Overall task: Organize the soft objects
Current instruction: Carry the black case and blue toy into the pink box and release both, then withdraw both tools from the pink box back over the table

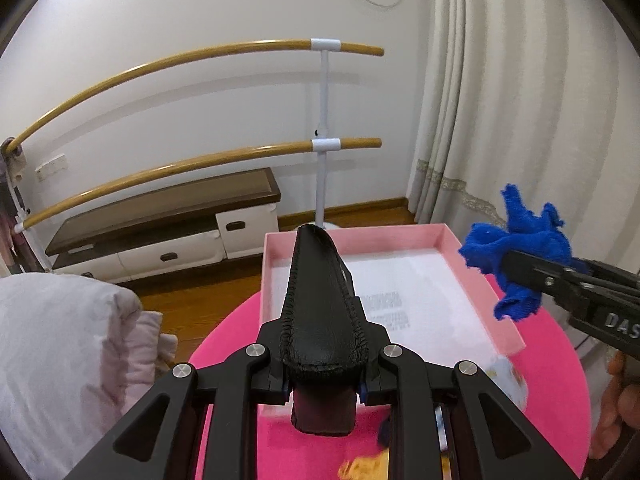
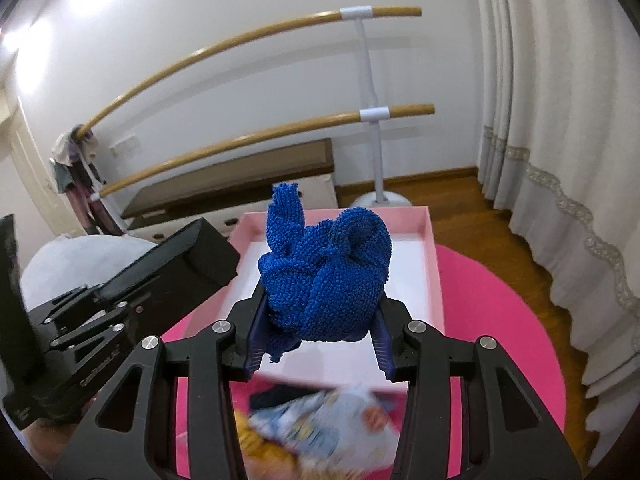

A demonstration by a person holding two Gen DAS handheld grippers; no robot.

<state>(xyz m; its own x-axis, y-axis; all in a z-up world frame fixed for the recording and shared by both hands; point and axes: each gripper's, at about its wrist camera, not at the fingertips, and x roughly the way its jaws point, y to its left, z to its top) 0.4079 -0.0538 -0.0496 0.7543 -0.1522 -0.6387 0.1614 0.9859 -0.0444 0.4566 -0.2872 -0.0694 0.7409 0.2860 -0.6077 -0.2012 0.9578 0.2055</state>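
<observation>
My left gripper (image 1: 322, 384) is shut on a black stitched leather pouch (image 1: 320, 312), which sticks out forward over the pink box (image 1: 384, 238). My right gripper (image 2: 320, 336) is shut on a bunched blue knitted cloth (image 2: 324, 280), held above the same box (image 2: 434, 264). In the left wrist view the blue cloth (image 1: 520, 248) hangs at the right, clamped in the right gripper (image 1: 520, 272). The right wrist view shows the left gripper (image 2: 120, 300) with the black pouch (image 2: 188, 256) at the left. The box's white inside looks bare where visible.
The box stands on a round pink table (image 2: 500, 320). Blurred patterned fabric (image 2: 320, 420) lies at the table's near side. A pale quilt (image 1: 60, 360) is at the left. Behind are a wooden barre (image 1: 200, 160), a low cabinet (image 1: 168, 236) and curtains (image 1: 520, 100).
</observation>
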